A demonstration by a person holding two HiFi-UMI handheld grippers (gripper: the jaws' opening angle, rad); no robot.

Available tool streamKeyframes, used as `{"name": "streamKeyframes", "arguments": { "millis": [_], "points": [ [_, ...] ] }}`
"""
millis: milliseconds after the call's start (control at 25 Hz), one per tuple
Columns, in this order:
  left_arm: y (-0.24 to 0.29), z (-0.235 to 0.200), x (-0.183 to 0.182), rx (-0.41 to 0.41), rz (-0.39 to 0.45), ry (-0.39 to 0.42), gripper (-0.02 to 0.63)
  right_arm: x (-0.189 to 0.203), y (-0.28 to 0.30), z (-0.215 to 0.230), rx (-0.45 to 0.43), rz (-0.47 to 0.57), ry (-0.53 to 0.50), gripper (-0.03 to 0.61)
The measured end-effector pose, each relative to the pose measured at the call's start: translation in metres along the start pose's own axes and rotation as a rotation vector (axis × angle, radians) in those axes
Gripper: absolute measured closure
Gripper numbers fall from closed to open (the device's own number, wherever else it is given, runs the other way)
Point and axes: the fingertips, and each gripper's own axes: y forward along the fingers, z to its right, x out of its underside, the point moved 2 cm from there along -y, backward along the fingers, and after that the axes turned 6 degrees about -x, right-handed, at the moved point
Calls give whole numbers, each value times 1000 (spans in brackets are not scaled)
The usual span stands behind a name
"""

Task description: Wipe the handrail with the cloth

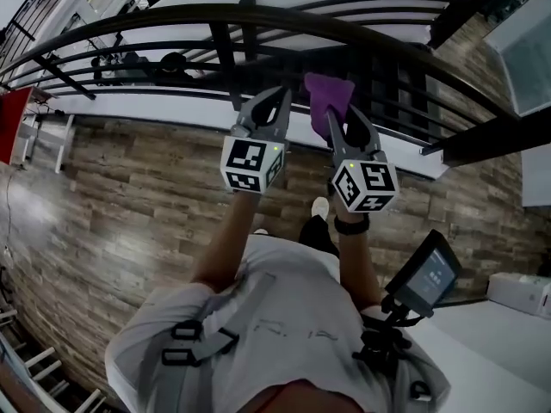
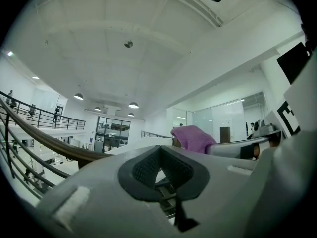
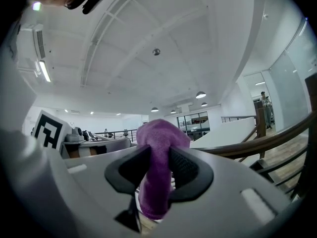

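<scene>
A dark curved handrail (image 1: pixel 172 14) runs across the top of the head view, on black bars. My right gripper (image 1: pixel 344 114) is shut on a purple cloth (image 1: pixel 327 97), which sticks up past its tips just below the rail. In the right gripper view the cloth (image 3: pixel 157 157) fills the gap between the pads, and the brown handrail (image 3: pixel 257 143) lies to the right. My left gripper (image 1: pixel 277 100) is held beside it on the left, jaws together with nothing between them. In the left gripper view the cloth (image 2: pixel 193 137) shows to the right and the handrail (image 2: pixel 49 145) to the left.
Black balusters (image 1: pixel 225 67) and lower rails stand under the handrail. Below me is a wood-plank floor (image 1: pixel 129 188). A small screen on a mount (image 1: pixel 426 274) sits at my right side, with a white box (image 1: pixel 521 292) beyond it. A red object (image 1: pixel 13 123) is at the far left.
</scene>
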Motion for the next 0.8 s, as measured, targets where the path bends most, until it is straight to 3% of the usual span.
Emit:
{"name": "streamKeyframes", "arguments": {
  "millis": [200,360,560,800],
  "points": [
    [69,22,3,-55,19,-51,620,-13,15,68,-47,5,2,456],
    [122,58,-5,-69,41,-48,620,-40,20,124,-62,43,-12,456],
    [156,68,-20,-185,116,60,620,-38,30,187,-51,33,81,456],
    [175,45,-4,-260,56,98,619,-11,70,222,-68,-32,186,456]
  ]
}}
